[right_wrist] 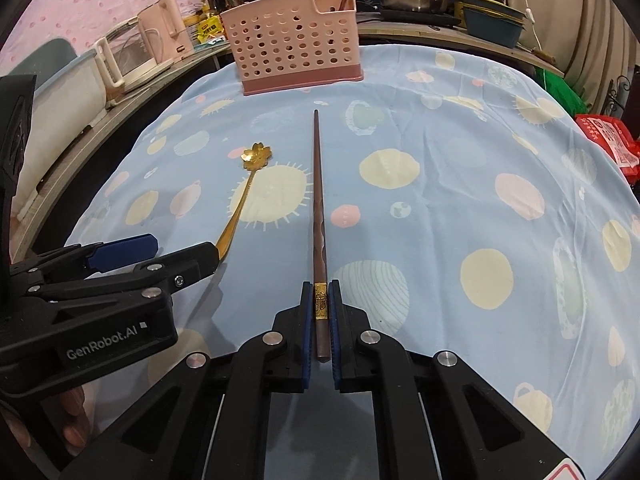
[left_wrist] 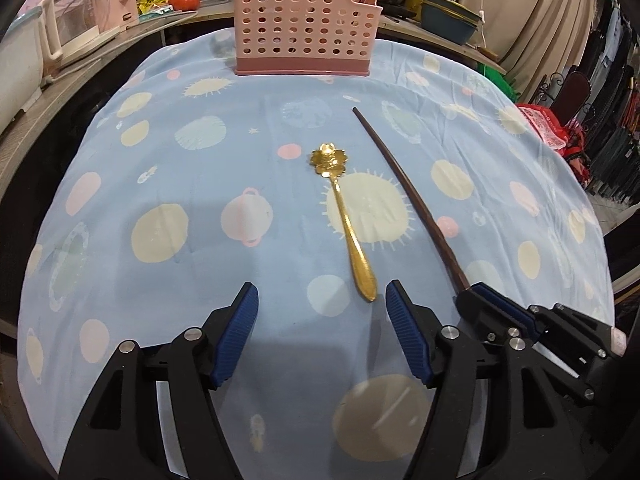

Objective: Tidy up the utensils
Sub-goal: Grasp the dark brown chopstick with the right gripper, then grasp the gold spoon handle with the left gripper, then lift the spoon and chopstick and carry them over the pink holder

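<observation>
Blue tablecloth [right_wrist: 440, 240]; only right view shows chopstick's [right_wrist: 319, 200] gold band.

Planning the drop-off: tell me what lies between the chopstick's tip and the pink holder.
Only bare tablecloth; the right wrist view shows chopstick and pink holder apart.

Spoon [left_wrist: 345, 224] left of chopstick [left_wrist: 408, 192]

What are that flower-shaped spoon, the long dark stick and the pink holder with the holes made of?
Spoon: looks like metal with a shiny gold finish; it glints under the light.
Chopstick: probably dark brown wood or a wood-look material, matte, with a gold patterned band near its thick end.
Holder: most likely moulded plastic, pale pink, with evenly punched round holes and a darker pink base.
</observation>
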